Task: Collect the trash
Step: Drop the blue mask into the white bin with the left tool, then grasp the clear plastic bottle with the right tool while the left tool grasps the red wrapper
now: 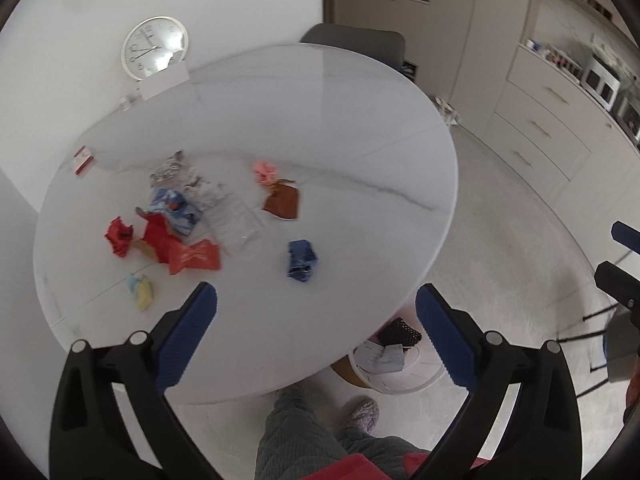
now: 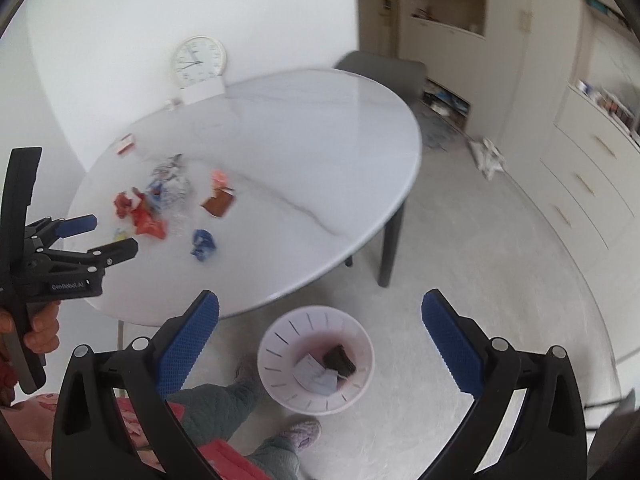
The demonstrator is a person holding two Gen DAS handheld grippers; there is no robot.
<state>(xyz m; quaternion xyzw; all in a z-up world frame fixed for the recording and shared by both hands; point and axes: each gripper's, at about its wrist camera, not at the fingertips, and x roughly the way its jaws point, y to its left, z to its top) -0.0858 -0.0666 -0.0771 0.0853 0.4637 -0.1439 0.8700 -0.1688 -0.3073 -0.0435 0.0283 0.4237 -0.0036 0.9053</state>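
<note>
Trash (image 1: 182, 220) on one table (image 1: 320, 128), two claws agape

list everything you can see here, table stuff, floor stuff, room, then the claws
table: 1, white marble-look, round, centre
red wrappers: several, red and orange, left part of table
blue wrapper: 1, blue, crumpled, near table's front edge
brown packet: 1, brown, mid table
pink scrap: 1, pink, just behind the brown packet
foil and clear plastic: a heap, silver and clear, behind the red wrappers
yellow scrap: 1, yellow and pale blue, front left
small box: 1, red and white, far left edge
clock: 1, white, behind the table
chair: 1, grey, far side
bin: 1, white, on the floor, some trash inside
left claw: open, empty, over the table's front edge
right claw: open, empty, above the bin
</note>
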